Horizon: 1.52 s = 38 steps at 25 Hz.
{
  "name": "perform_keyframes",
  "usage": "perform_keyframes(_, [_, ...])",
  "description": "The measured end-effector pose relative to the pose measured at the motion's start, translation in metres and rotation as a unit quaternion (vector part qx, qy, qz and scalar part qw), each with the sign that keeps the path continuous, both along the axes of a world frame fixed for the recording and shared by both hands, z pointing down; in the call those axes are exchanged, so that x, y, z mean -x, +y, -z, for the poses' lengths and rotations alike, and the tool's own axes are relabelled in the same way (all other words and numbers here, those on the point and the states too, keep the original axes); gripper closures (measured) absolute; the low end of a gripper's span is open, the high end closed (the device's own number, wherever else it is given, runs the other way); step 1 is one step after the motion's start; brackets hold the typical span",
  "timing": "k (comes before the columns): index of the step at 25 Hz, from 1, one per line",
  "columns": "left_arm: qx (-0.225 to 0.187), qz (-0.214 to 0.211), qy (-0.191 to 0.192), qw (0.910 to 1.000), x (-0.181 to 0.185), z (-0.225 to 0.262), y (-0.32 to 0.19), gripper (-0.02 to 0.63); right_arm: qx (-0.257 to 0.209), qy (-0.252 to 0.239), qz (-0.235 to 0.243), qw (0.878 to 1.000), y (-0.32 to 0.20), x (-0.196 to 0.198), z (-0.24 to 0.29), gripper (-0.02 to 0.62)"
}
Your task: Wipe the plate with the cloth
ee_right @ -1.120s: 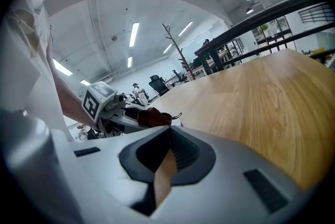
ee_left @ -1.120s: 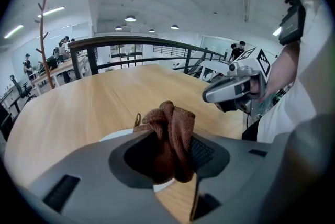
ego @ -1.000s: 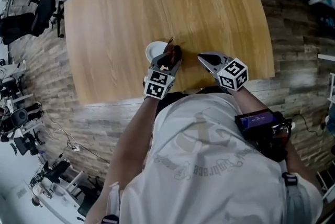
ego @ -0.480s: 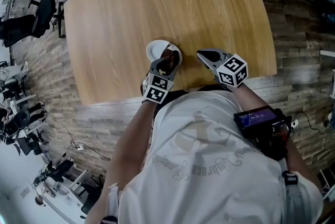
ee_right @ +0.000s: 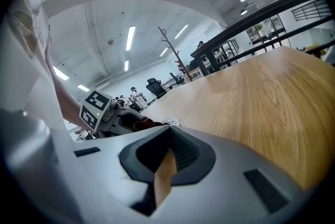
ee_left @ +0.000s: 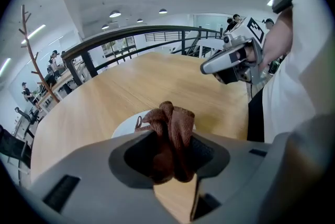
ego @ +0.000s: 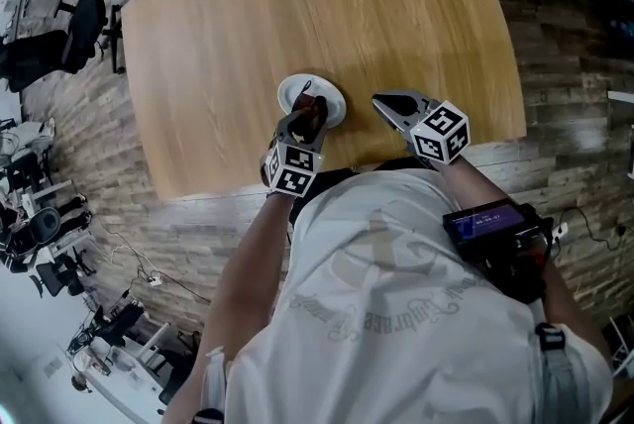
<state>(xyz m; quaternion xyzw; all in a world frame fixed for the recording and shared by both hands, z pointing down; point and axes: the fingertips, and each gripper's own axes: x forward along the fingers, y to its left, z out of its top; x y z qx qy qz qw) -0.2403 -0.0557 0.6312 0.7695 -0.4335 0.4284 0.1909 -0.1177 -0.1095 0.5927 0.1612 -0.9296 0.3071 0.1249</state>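
Observation:
The small white plate [ego: 295, 93] rests on the wooden table near its front edge. My left gripper [ego: 310, 113] hangs over the plate's near right part, shut on a bunched brown cloth [ego: 314, 106]. In the left gripper view the cloth [ee_left: 170, 131] sticks up from between the jaws, with the plate [ee_left: 124, 126] just beyond it. My right gripper [ego: 383, 103] hovers to the plate's right, shut with nothing in it. The right gripper view shows the left gripper [ee_right: 121, 120], the cloth [ee_right: 145, 123] and a sliver of plate [ee_right: 171, 123] to the left.
The round wooden table [ego: 327, 6] stretches away beyond the plate; its front edge lies close under both grippers. Office chairs [ego: 59, 31] and equipment stand on the wood-plank floor to the left. A black railing [ee_left: 131, 34] runs behind the table.
My left gripper has drawn back toward the person with the cloth, and more of the plate now shows. The right gripper has hardly moved.

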Motion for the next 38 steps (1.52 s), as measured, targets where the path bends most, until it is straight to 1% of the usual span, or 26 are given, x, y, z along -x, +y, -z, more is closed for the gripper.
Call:
perform_keyframes(8, [-0.014,-0.027,-0.015,0.9994,-0.012,0.001,-0.028,0.437,0.003,0.002,-0.021,1.0,-0.005,-0.01,-0.005,0.583])
perform_keyframes(14, [-0.015,-0.009,-0.019,0.9997,-0.005,0.004,-0.05,0.437,0.006,0.002,-0.034,0.999,-0.008,-0.015,-0.007,0.583])
perform_keyframes(19, [-0.018,-0.008,-0.027,0.9994,0.006,0.004,-0.079,0.437,0.01,0.006,-0.039,0.999,-0.01,-0.018,-0.008,0.583])
perform_keyframes(22, [-0.01,0.002,-0.026,0.9996,0.009,0.003,-0.093,0.437,0.009,0.007,-0.04,0.999,-0.01,-0.019,-0.007,0.583])
perform_keyframes(24, [0.002,0.004,-0.032,0.9995,0.011,0.001,-0.097,0.437,0.009,0.008,-0.04,0.999,-0.01,-0.018,-0.006,0.583])
perform_keyframes(26, [0.018,0.005,-0.037,0.9992,0.012,-0.002,-0.094,0.437,0.01,0.008,-0.039,0.999,-0.011,-0.017,-0.007,0.583])
perform_keyframes(28, [0.025,0.004,-0.038,0.999,0.012,-0.003,-0.087,0.437,0.011,0.007,-0.037,0.999,-0.01,-0.016,-0.007,0.583])
perform_keyframes(38, [0.027,0.003,-0.064,0.9976,0.013,-0.002,-0.026,0.437,0.008,0.006,-0.016,1.0,-0.004,-0.008,-0.007,0.583])
